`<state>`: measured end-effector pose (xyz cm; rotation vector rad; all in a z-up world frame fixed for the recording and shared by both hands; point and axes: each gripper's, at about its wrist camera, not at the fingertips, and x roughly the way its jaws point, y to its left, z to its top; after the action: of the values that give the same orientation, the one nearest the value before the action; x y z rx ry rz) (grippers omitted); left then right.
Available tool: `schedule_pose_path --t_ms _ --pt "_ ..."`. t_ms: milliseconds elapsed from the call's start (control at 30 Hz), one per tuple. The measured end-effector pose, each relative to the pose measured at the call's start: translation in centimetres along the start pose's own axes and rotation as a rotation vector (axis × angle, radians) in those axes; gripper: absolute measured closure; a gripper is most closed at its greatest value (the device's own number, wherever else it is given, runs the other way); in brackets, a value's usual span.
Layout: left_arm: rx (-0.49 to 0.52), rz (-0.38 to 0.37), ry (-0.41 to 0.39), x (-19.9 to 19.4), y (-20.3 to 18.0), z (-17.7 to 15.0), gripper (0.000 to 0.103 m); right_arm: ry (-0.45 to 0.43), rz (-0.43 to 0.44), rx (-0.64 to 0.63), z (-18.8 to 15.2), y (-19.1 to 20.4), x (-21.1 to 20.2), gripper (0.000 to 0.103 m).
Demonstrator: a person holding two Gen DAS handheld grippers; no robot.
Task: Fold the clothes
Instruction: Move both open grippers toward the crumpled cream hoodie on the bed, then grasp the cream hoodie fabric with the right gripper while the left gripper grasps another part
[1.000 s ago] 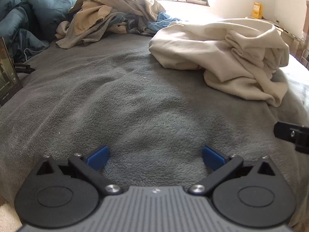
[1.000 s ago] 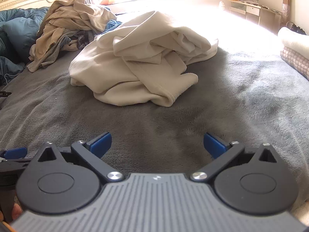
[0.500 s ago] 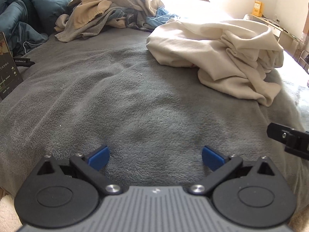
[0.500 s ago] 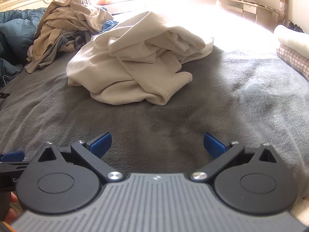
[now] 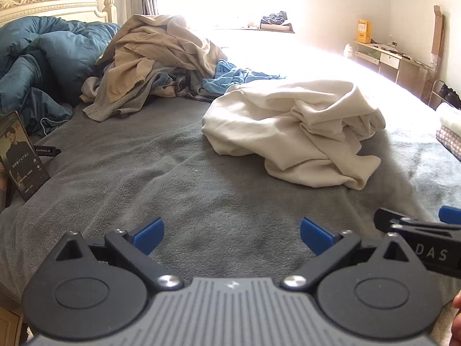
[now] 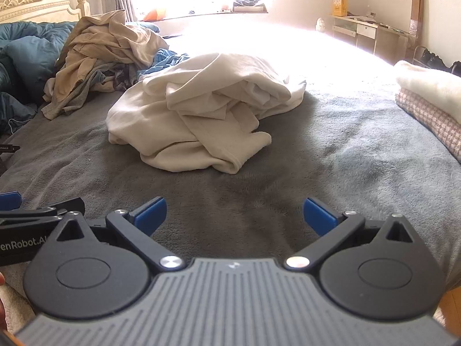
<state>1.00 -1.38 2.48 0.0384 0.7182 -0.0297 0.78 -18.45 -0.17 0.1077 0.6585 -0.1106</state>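
Bed: the grey fleece blanket (image 5: 173, 178) covers the whole work surface; its near half is bare, probably kept free as the folding area.
Duvet: the teal duvet (image 5: 43, 66) is bunched at 10 o'clock under the headboard (image 5: 49, 0), out of the way.
Laundry pile: tan, grey and blue clothes (image 5: 149, 66) are heaped at 11 o'clock in the left view, likely waiting their turn.
Task garment: the cream garment (image 6: 201, 115) lies crumpled alone at 12 o'clock in the right view and at 1 o'clock in the left, apart from the pile, apparently the first piece to fold.
Folded stack: a white fleece on a checked blanket (image 6: 426, 101) sits at 2 o'clock.
Left gripper (image 5: 232, 235): fingers spread wide, holding nothing, low over the bare blanket.
Right gripper (image 6: 234, 213): equally wide, empty, just beside the left one, both aimed at the cream garment.
Change: both views have tilted up compared with a second ago, showing the headboard and window; the grippers have drawn closer together, and the cream garment has not moved.
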Motion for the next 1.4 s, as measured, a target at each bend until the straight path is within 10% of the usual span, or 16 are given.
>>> schedule_pose_path --t_ms 1400 --pt "-0.002 -0.008 -0.031 2.4 1.8 -0.8 0.000 -0.033 -0.022 -0.022 -1.3 -2.2 2.3 0.001"
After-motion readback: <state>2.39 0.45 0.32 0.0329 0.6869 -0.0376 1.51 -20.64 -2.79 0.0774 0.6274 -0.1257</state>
